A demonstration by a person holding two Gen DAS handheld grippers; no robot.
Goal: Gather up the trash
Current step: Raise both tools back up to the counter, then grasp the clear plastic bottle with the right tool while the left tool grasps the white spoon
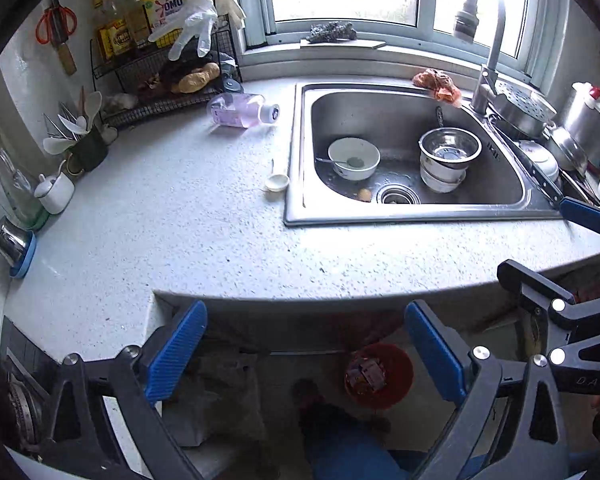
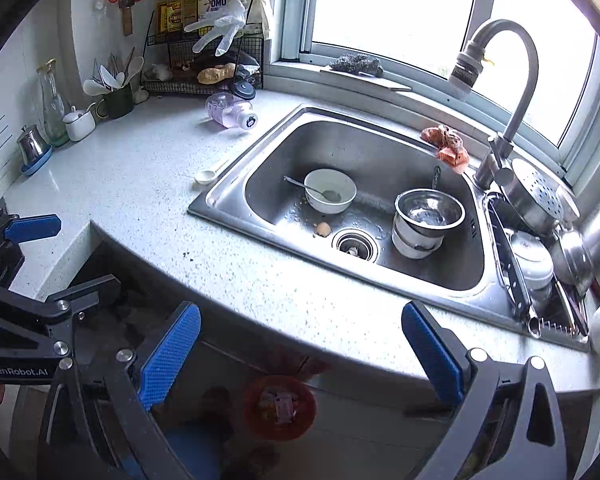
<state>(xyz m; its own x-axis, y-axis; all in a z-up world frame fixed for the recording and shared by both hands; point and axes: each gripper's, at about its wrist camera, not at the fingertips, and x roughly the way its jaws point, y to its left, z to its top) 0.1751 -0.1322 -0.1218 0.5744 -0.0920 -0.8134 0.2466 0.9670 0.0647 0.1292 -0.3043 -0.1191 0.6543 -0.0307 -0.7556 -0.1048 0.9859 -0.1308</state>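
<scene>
Both sets of tongs are spread wide with nothing between the blue pads. The left tongs [image 1: 306, 354] hang over the front edge of the bench [image 1: 172, 220], and the right tongs [image 2: 300, 354] do the same just beside them; you can see each one poking into the other's view.

Straight down between the pads, on the floor below the bench edge, sits a red bin [image 1: 380, 376] with some wrappers or scraps already in it, so I'd guess part of the job is done. Can't tell exactly what's in there, it's dim and blurry.

What looks left to me: a clear bottle with purple liquid [image 1: 242, 110] lying on its side near the back of the bench, an orange crumpled thing [image 1: 438, 84] on the far rim of the sink [image 1: 296, 152] by the tap [image 1: 486, 40], and a bit of eggshell or food scrap [image 1: 365, 195] next to the drain. Whether the bottle counts as trash, no idea. There's also a white spoon [image 1: 277, 181] lying just beside the sink, probably not trash.

Rest of the room: speckled white bench, steel sink with a white bowl [image 1: 354, 158] and stacked bowls [image 1: 448, 160] inside, a wire rack [image 1: 160, 72] with bottles in the corner, scissors on the wall, bright window behind.
</scene>
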